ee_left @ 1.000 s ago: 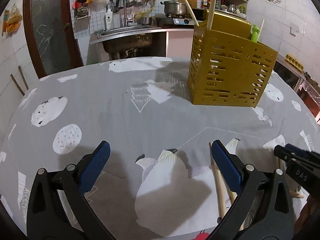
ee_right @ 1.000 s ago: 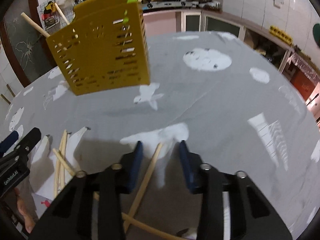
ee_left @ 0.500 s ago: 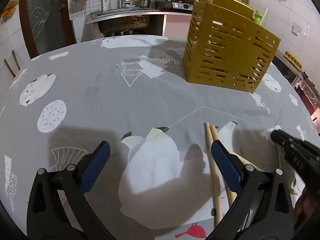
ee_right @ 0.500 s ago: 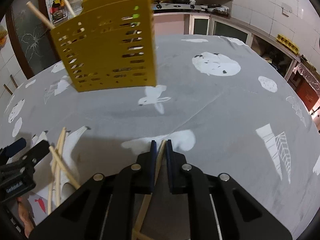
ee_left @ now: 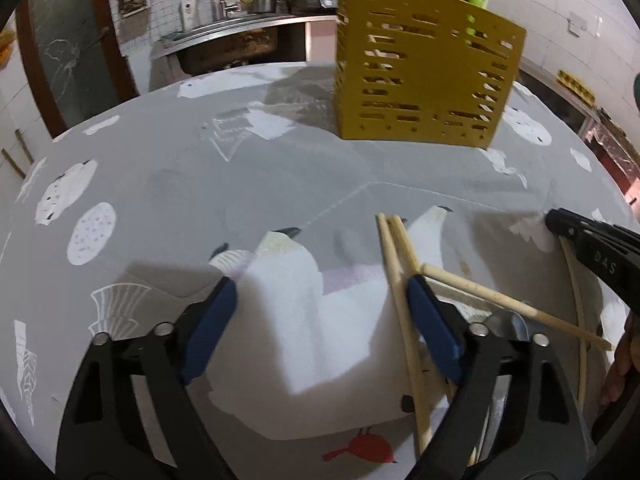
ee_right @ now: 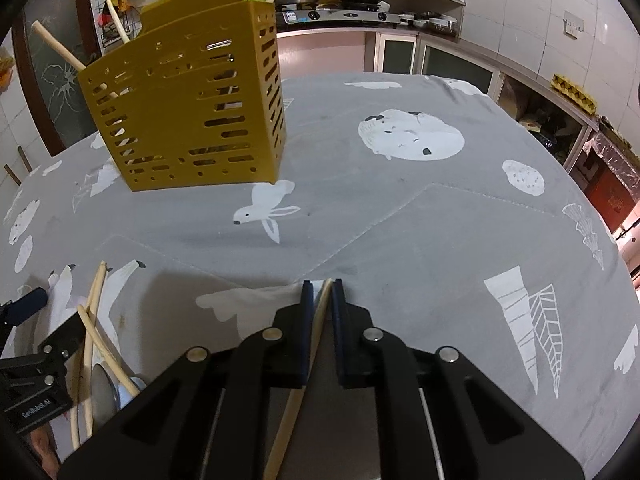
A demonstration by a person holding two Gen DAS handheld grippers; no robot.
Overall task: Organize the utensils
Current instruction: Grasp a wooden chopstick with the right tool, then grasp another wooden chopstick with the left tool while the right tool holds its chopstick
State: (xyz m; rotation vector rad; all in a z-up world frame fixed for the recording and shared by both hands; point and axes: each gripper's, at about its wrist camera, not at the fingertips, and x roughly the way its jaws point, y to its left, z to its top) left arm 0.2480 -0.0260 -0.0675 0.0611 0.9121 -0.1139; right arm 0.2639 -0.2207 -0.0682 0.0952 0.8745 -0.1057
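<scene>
A yellow slotted utensil holder stands at the far side of the grey tablecloth, with wooden sticks and a green item in it; it also shows in the right wrist view. My right gripper is shut on a wooden chopstick held just above the cloth. My left gripper is open and empty, low over the cloth. Several chopsticks lie beside its right finger. The same loose chopsticks show in the right wrist view, over a metal spoon.
The round table carries a grey cloth with white prints. The right gripper's black body shows at the right of the left wrist view. A sink and counter stand behind the table, cabinets to the right.
My right gripper closed on the chopstick and lifted slightly toward the holder. My left gripper moved forward and down, so the loose chopsticks came into view beside it.
</scene>
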